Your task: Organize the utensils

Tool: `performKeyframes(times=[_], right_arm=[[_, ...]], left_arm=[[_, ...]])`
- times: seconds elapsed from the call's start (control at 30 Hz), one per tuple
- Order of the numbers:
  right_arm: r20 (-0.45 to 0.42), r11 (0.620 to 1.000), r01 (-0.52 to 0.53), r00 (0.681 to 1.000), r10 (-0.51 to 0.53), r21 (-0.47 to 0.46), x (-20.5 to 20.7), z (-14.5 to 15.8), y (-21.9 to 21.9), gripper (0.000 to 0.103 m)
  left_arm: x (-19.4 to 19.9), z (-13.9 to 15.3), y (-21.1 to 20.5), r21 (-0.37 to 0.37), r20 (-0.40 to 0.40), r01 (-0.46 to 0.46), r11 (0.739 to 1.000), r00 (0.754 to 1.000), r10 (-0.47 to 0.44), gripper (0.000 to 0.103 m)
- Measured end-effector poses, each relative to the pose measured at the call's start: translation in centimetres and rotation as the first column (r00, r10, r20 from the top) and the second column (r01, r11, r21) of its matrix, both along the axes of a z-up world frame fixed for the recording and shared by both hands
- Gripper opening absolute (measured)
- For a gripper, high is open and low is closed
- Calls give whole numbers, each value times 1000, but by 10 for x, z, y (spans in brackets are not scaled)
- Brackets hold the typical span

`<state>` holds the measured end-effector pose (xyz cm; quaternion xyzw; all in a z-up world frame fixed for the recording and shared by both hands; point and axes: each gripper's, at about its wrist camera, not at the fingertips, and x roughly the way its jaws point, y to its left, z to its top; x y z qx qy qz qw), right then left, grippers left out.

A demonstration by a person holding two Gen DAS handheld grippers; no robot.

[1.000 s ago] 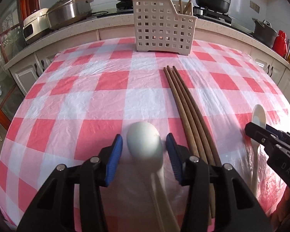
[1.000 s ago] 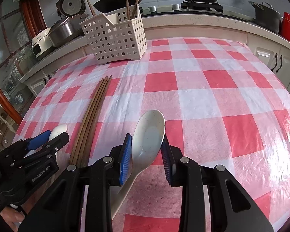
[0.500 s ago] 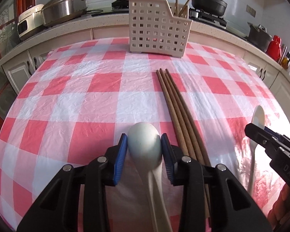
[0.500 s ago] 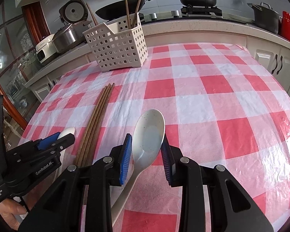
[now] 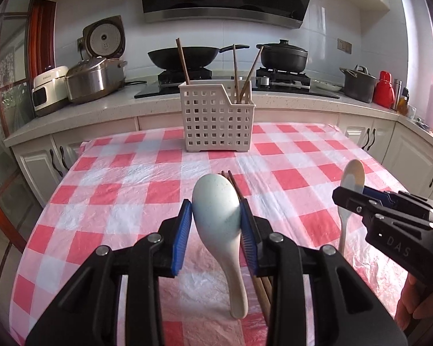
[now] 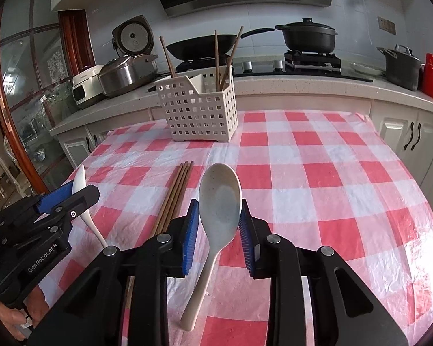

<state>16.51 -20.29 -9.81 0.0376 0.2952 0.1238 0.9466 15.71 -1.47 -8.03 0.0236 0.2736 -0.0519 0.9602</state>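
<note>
My left gripper is shut on the bowl of a pale spoon, lifted off the checked tablecloth with its handle hanging down. My right gripper is shut on the bowl of a second white spoon, also lifted, handle down. Each gripper shows in the other's view: the right one at the right, the left one at the left. Several brown chopsticks lie side by side on the cloth between them. A white perforated utensil basket stands at the table's far edge with three chopsticks upright in it.
The red-and-white checked tablecloth covers the table. Behind it runs a counter with rice cookers, a wok and black pots on a stove, and a red bottle. White cabinets border the right.
Both grippers rose with their spoons, which left the cloth and now hang tilted. The left gripper closed on its spoon first, a second ago it was open around it.
</note>
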Motion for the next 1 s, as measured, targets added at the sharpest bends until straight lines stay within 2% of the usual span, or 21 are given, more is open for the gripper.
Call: performKeyframes(times=[0.2,0.3,0.6,0.83,0.9,1.0], right_arm=[[32,1000,-1,999,2,-19,-8,6,3,27],[48,1000,3,999,-2,-25,-11,11,4,27],[71,999,0,998,2,-40,-16,17,9,27],[98,999,-4,995,8,-44,-14,25,12,27],[110,999,-1,994,6,-51,-10,29,12,14],[129,998,2,992,5,-59,-3,36,13,14]], left_arm=[[-9,4,2,-5,27,10,1000,1000,-9,29],[-15,9,3,1,49,15,1000,999,-15,14],[-15,7,15,-34,42,25,999,999,-23,13],[-18,19,17,-33,87,18,999,996,-15,13],[-17,24,15,-25,102,20,999,995,-17,13],[-11,32,13,-18,119,24,1000,993,-22,13]])
